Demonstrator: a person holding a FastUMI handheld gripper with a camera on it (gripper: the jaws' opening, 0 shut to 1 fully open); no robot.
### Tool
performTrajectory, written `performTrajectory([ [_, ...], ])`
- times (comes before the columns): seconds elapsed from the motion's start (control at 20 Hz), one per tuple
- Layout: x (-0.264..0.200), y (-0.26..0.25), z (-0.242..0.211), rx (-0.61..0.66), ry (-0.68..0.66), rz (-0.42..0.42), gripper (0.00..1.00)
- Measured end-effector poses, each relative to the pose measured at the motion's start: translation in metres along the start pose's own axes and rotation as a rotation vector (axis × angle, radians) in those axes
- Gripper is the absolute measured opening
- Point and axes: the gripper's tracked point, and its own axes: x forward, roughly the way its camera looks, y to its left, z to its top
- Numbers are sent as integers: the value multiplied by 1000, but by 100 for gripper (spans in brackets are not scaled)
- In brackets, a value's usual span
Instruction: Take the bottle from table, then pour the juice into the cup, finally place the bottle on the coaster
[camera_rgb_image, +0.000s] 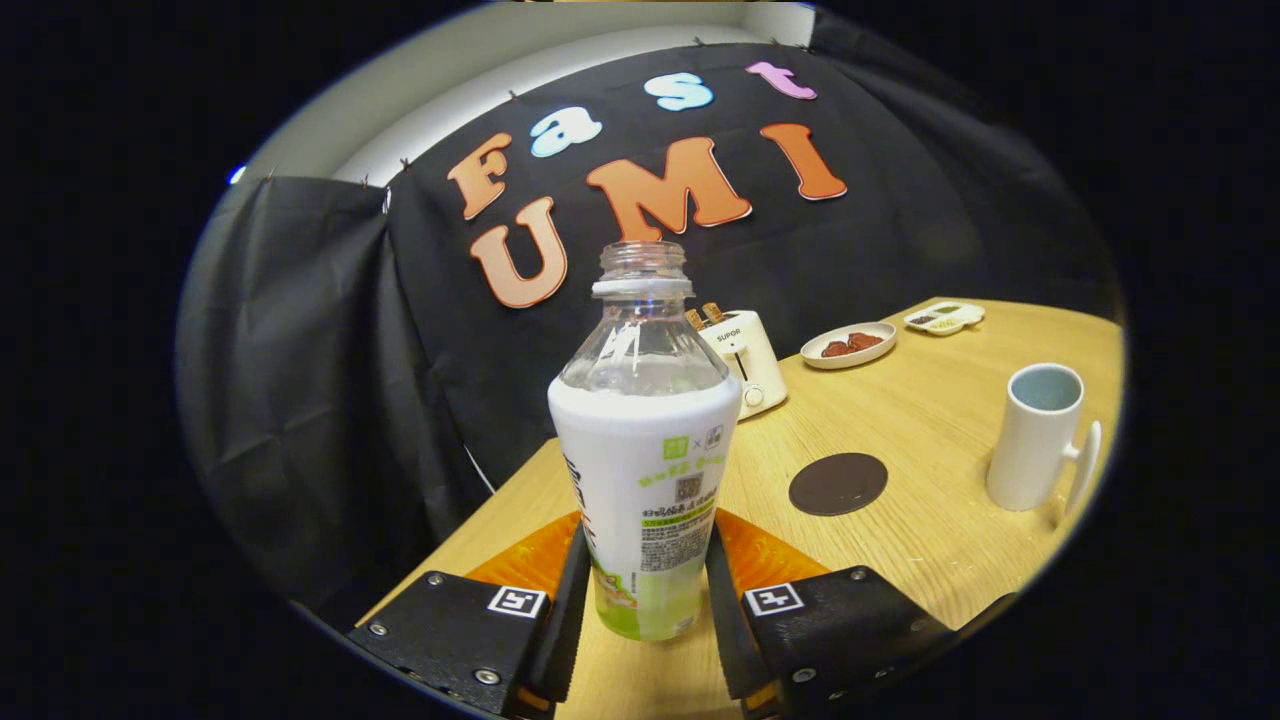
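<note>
Showing the gripper view: the gripper (645, 590) has its two fingers pinching the lower body of the bottle (645, 450), one finger pressed against each side of the label. The bottle stands upright between the fingers, uncapped, with its open neck rising at 12 o'clock from them. Whether its base rests on the wooden table (930, 420) or hangs just above it cannot be told.

Step in hand, as judged: the take. The grasp appears made, but pouring has not begun, since the bottle is not tilted.

Next move, as judged: carry the bottle toward the cup (1040, 435), which stands upright and well apart at about 2 o'clock from the fingers, its handle turned away to the far side. The neck must be brought above the rim, then the bottle tipped slowly; the open top calls for a level carry to avoid spilling.

The coaster (838, 483), a dark round disc, lies flat on the table at about 1 to 2 o'clock from the fingers, between bottle and cup and nearer than the cup.

Beyond the bottle, at 12 to 1 o'clock, stand a toaster (745, 360), a plate (848, 345) of food, and a small divided dish (945, 318).
</note>
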Motion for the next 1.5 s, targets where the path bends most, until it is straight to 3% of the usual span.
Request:
performTrajectory([
  [0.75, 0, -45, 36, 603, -96, 37, 58],
  [1.5, 6, -78, 55, 979, -165, 23, 57],
])
